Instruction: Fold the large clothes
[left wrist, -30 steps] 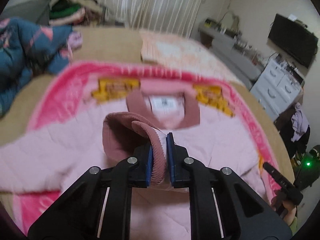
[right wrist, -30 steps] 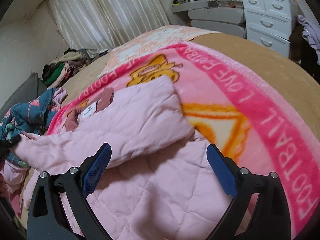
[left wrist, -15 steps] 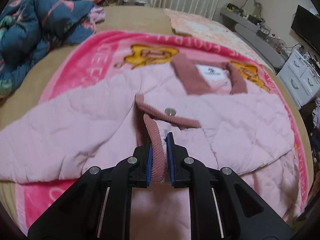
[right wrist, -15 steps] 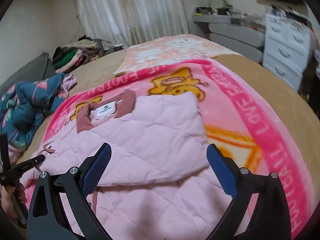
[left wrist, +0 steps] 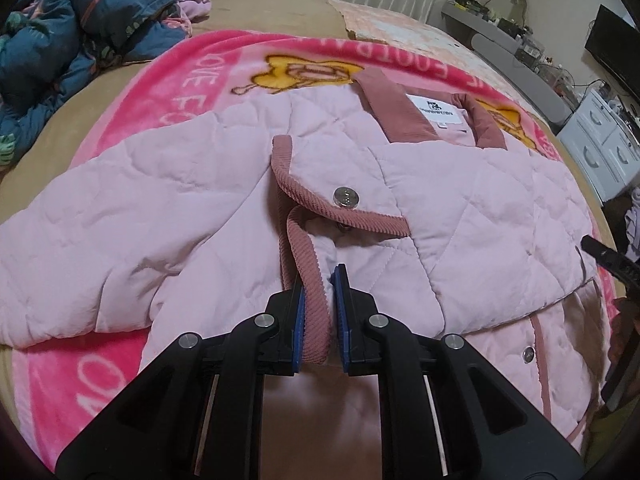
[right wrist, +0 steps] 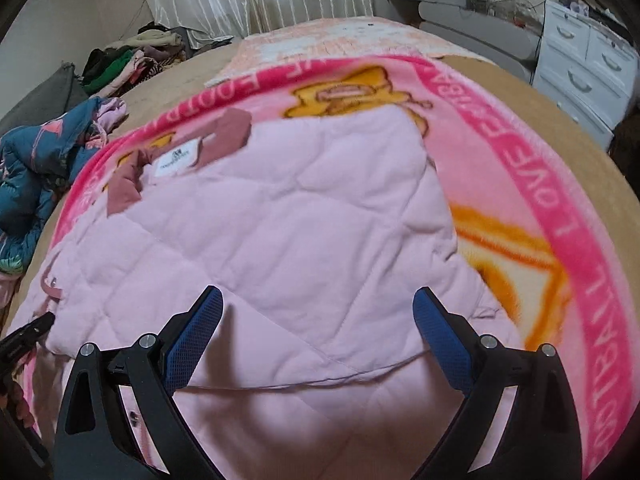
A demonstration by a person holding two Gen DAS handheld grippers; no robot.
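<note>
Gripping jacket cuff point(left wrist: 316, 304) – left gripper point(left wrist: 320, 312), right gripper point(right wrist: 316, 336) fingers spread

jacket point(left wrist: 460, 208): lies flat on the blanket, collar toward the far edge of the bed
blanket point(left wrist: 168, 92): spread over the bed's middle, under the jacket
sleeve point(left wrist: 120, 240): stretches toward the bed's left edge
cuff point(left wrist: 310, 264): folded onto the jacket's front, between the jaws of the left gripper point(left wrist: 320, 312)
right gripper point(right wrist: 316, 336): above the jacket's near part
quilt point(left wrist: 60, 36): heaped at the bed's far left corner
pillow point(right wrist: 332, 40): at the far edge, behind the blanket
drawers point(right wrist: 584, 60): off the bed's right side
</note>
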